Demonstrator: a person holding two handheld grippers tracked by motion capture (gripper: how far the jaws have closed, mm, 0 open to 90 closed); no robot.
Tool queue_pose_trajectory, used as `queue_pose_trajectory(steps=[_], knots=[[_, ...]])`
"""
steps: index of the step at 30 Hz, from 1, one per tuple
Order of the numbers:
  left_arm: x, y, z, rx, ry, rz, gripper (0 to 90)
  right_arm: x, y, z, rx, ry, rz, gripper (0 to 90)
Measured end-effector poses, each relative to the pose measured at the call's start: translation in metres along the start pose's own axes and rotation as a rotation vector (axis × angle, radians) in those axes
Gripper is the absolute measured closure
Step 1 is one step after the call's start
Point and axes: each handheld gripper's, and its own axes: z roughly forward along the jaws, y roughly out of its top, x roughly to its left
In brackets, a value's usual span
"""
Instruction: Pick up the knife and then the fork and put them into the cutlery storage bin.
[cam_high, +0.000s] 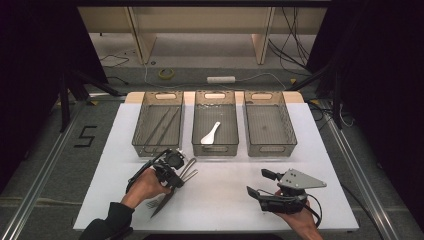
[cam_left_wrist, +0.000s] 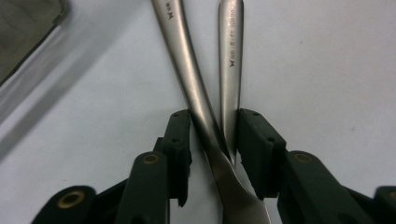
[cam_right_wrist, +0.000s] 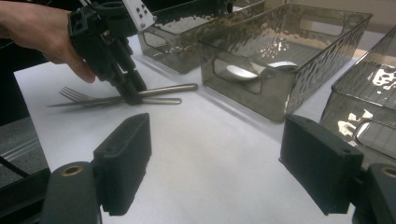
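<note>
1. The left gripper (cam_high: 176, 176) is black, with a round black part on top and a black cable looping off it.
2. The right gripper (cam_high: 259, 183) is black and carries a grey three-cornered plate with small holes.
3. Its blocky jaws show brass-coloured pivot pins.
4. The person wears a dark sleeve (cam_high: 111, 220).

High view looks forward and down over the white table (cam_high: 220, 195); left gripper view sits close above crossed cutlery handles (cam_left_wrist: 205, 98), also seen from the low, sideways-facing right gripper view.
</note>
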Motion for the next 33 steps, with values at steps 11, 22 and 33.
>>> queue_pose_trajectory(steps=[11, 22, 33], knots=[[-0.0008, -0.0005, -0.0003, -0.008, -0.007, -0.014, 75.0, 0.0003, 0.0002, -0.0004, 0.000, -0.003, -0.001, 25.6], [0.0036, -0.0001, -0.0027, -0.022, -0.027, -0.034, 78.9, -0.0002, 0.0003, -0.0010, -0.001, -0.001, 0.001, 25.7], [0.0017, -0.0003, -0.0096, -0.049, -0.020, -0.005, 79.6, 0.0003, 0.0004, -0.0008, -0.001, 0.000, -0.002, 25.7]])
